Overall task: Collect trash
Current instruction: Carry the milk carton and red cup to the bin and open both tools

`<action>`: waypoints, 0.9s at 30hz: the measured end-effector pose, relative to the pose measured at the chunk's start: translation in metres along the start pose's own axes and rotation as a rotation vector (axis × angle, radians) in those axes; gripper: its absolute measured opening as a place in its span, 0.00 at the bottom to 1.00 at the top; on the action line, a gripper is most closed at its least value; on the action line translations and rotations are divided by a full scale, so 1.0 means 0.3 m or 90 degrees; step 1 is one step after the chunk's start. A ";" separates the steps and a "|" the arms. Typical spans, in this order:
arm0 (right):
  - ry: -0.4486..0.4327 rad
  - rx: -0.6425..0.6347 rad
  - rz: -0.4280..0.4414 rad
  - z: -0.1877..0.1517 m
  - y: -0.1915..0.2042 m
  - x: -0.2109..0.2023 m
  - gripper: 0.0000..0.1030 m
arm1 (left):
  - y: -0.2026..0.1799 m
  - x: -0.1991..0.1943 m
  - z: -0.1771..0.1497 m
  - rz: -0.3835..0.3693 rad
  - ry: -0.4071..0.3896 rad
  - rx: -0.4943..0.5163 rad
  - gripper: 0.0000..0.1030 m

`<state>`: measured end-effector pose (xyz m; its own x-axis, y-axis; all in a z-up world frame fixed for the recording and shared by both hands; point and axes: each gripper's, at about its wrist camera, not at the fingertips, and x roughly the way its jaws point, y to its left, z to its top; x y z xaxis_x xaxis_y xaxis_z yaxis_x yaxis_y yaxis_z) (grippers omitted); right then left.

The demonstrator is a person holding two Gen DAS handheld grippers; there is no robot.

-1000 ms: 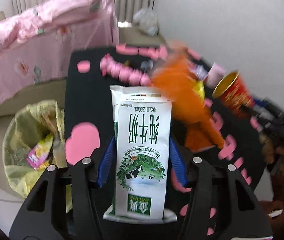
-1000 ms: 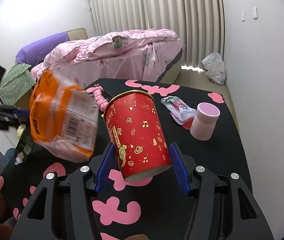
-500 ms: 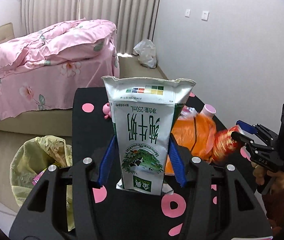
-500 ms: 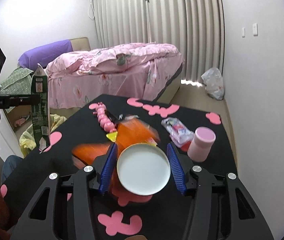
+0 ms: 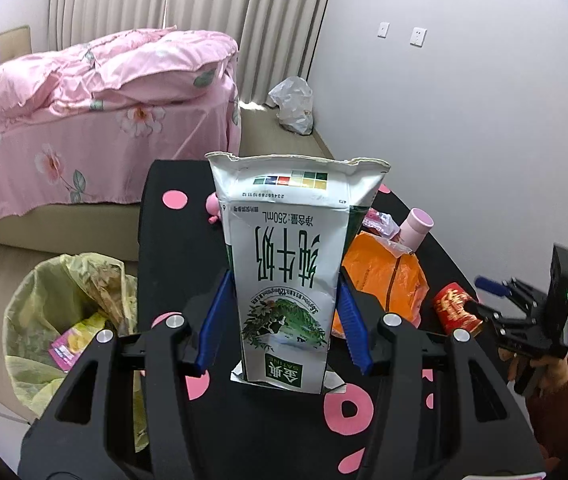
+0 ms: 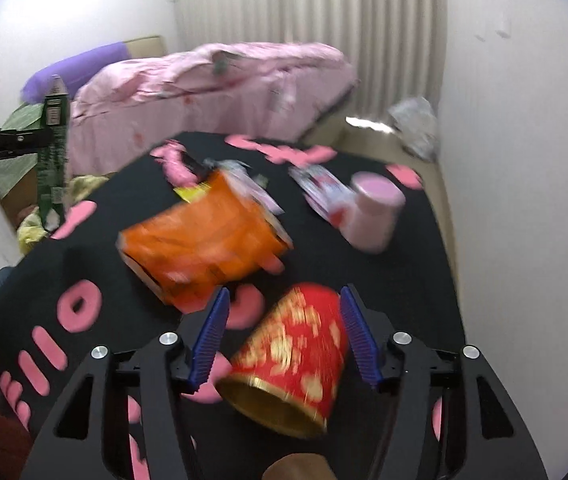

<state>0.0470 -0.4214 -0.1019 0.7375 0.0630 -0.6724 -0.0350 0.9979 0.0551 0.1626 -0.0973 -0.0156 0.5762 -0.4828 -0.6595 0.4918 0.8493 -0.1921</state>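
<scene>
milk carton held up, red cup coming loose

the bin (image 5: 64, 320) with its yellow liner stands on the floor at about 8 o'clock in the left wrist view, off the edge of the black surface (image 5: 172, 240), some wrappers already inside. the left hand-held gripper (image 5: 285, 320) is clamped on the milk carton (image 5: 285, 272), blue pads pressing its two narrow sides low on the body, the torn-open top pointing up. an emptied carton like this should be light and a bit crushable, so a hold across the flat sides near the base looks right. a second ago the carton lay lower over the surface; now it is raised, with the bed behind it

at 3 o'clock of the carton lies the orange bag (image 6: 204, 240), a thin crinkly film, likely slippery and best pinched at a fold or edge. a second ago it was up in the air; now it lies on the surface

at 6 o'clock in the right wrist view the right hand-held gripper (image 6: 284, 336) has the red cup (image 6: 295, 360) between its fingers, tipped with its gold rim toward the camera, jaws opening; only the right pad seems near its wall. stiff paper, light, easily dented. earlier it sat squarely in the grip. the pink jar (image 6: 371, 216) stands at 1 o'clock
</scene>
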 end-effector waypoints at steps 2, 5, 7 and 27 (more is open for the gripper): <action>0.018 0.039 -0.003 -0.039 -0.037 0.008 0.54 | -0.008 0.019 0.000 -0.002 0.004 -0.001 0.47; 0.039 0.087 0.022 -0.085 -0.075 0.028 0.57 | -0.016 0.035 -0.004 -0.004 0.007 0.001 0.47; 0.050 0.116 0.052 -0.093 -0.087 0.042 0.57 | -0.020 0.040 -0.008 -0.004 0.010 0.000 0.47; -0.166 -0.090 0.112 0.311 0.291 -0.144 0.42 | 0.140 -0.237 0.012 0.056 -0.110 -0.046 0.47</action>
<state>0.0751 -0.3386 0.0007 0.8590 0.2456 -0.4493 -0.2562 0.9659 0.0383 0.1447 -0.0280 0.0259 0.7217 -0.4303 -0.5421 0.3897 0.8999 -0.1955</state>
